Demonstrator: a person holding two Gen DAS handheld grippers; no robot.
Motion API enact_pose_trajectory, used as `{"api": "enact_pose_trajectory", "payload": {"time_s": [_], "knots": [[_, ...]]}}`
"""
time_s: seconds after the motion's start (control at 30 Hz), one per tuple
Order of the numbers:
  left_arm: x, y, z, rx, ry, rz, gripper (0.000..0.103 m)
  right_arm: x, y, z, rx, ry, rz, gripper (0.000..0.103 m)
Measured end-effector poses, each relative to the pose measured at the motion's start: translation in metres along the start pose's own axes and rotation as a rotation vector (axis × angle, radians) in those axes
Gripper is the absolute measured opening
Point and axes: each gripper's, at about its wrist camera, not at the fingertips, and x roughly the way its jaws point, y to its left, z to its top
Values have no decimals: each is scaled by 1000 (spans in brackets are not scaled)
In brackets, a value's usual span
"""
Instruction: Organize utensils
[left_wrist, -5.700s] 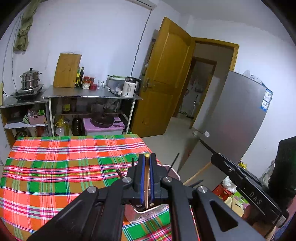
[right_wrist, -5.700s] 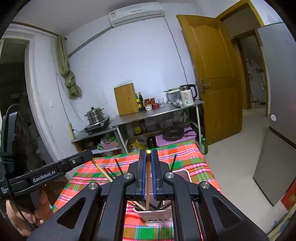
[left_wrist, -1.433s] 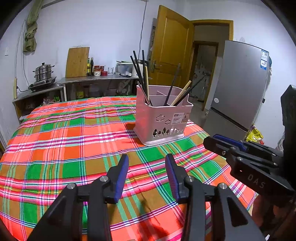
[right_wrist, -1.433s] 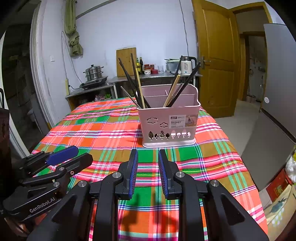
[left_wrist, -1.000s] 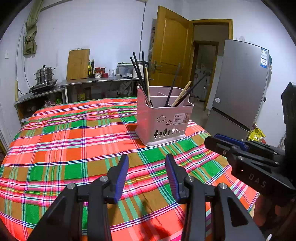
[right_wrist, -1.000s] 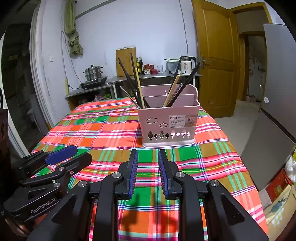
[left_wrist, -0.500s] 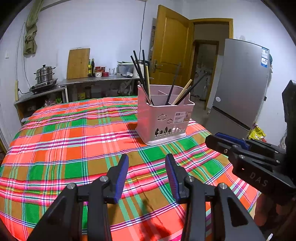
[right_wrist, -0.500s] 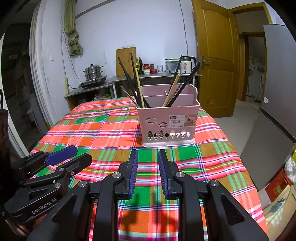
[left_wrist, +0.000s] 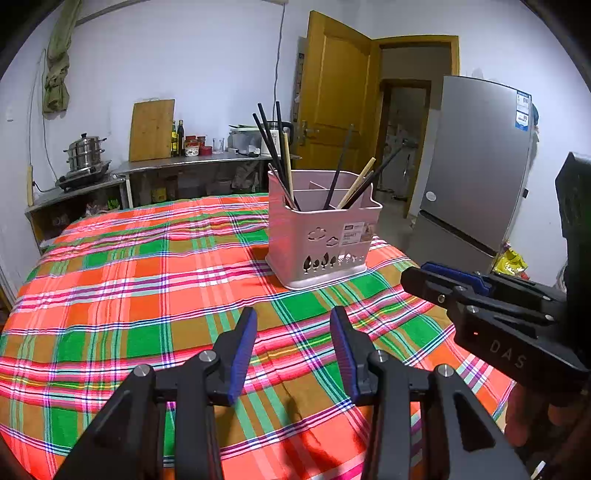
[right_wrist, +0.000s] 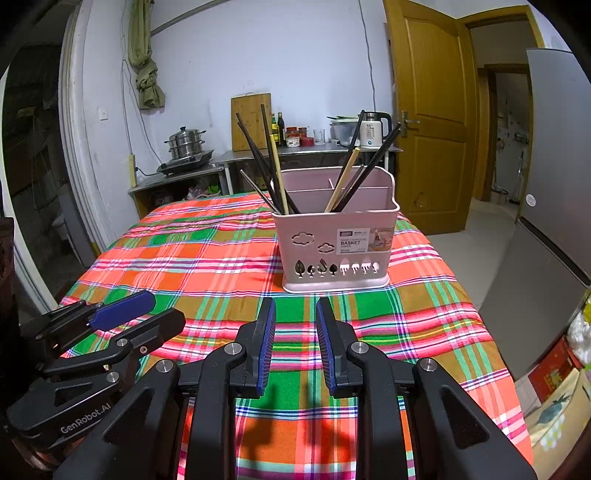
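A pink utensil basket (left_wrist: 325, 240) (right_wrist: 338, 247) stands on the plaid tablecloth (left_wrist: 147, 280) (right_wrist: 207, 258). Several black and wooden chopsticks (left_wrist: 280, 158) (right_wrist: 271, 162) stand in its compartments. My left gripper (left_wrist: 293, 325) is open and empty, low over the cloth in front of the basket. It also shows in the right wrist view (right_wrist: 147, 314) at the lower left. My right gripper (right_wrist: 295, 314) is open and empty, just in front of the basket. It also shows in the left wrist view (left_wrist: 424, 275) at the right.
A metal counter (right_wrist: 295, 151) with a kettle, bottles, a cutting board and a steamer pot stands against the far wall. A wooden door (right_wrist: 428, 110) and a grey fridge (left_wrist: 476, 162) are to the right. The table's right edge (right_wrist: 491, 332) drops to the floor.
5.7 s ago each gripper was shut on a wooden chopstick above the basket. Both are now open, empty and pulled back low over the cloth. Over the last second they barely moved.
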Motion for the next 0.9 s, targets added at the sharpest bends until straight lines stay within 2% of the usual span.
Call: {"api": "enact_pose_trajectory", "payload": {"time_s": [0.9], "knots": [[0, -3, -3, 18, -2, -12, 46, 2, -2, -2, -4, 7, -8, 23]]}}
